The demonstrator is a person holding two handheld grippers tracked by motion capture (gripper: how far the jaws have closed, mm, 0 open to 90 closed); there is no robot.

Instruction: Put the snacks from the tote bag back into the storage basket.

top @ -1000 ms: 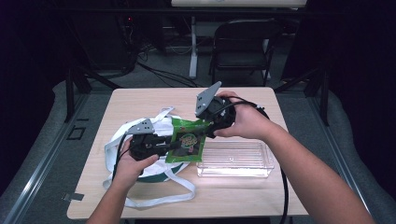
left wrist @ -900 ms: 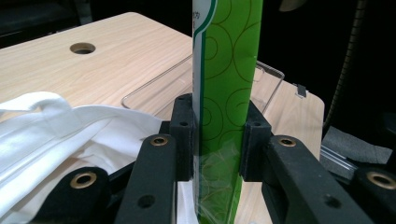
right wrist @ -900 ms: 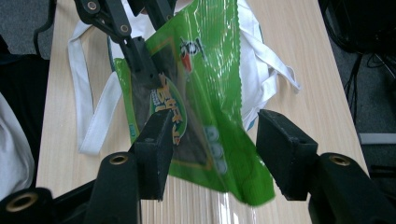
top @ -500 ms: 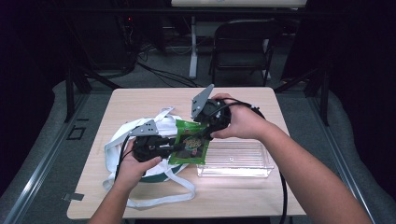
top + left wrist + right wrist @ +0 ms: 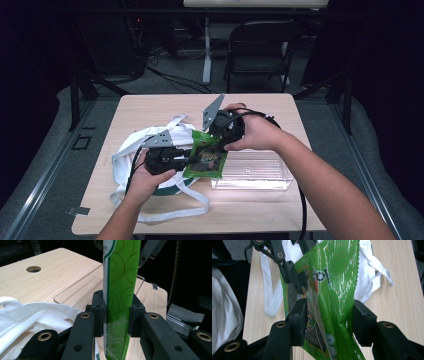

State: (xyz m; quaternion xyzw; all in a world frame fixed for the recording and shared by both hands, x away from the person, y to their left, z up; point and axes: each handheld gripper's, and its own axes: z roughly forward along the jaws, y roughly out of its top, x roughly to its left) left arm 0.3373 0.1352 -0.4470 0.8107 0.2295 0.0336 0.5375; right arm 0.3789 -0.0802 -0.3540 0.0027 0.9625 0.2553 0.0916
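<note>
A green snack packet (image 5: 207, 157) hangs just above the table between both grippers. My left gripper (image 5: 192, 160) comes in from the left and is shut on its lower edge; in the left gripper view the pads (image 5: 97, 312) pinch the packet (image 5: 122, 277) edge-on. My right gripper (image 5: 220, 142) reaches down from the far side. Its jaws have just been closing, and in the right gripper view (image 5: 328, 322) both pads touch the creased packet (image 5: 334, 277). The left gripper (image 5: 289, 272) grips it farther up that view.
A white cloth tote bag (image 5: 135, 150) with long straps lies at the table's left, under my left hand. A clear plastic tray (image 5: 255, 172) sits to the right of the packet. The wooden table (image 5: 165, 107) has bare room at the back; a black chair (image 5: 260, 45) stands beyond.
The right gripper has shifted slightly left and down over the packet's top, and its jaws have narrowed onto it. The left gripper keeps its hold in place.
</note>
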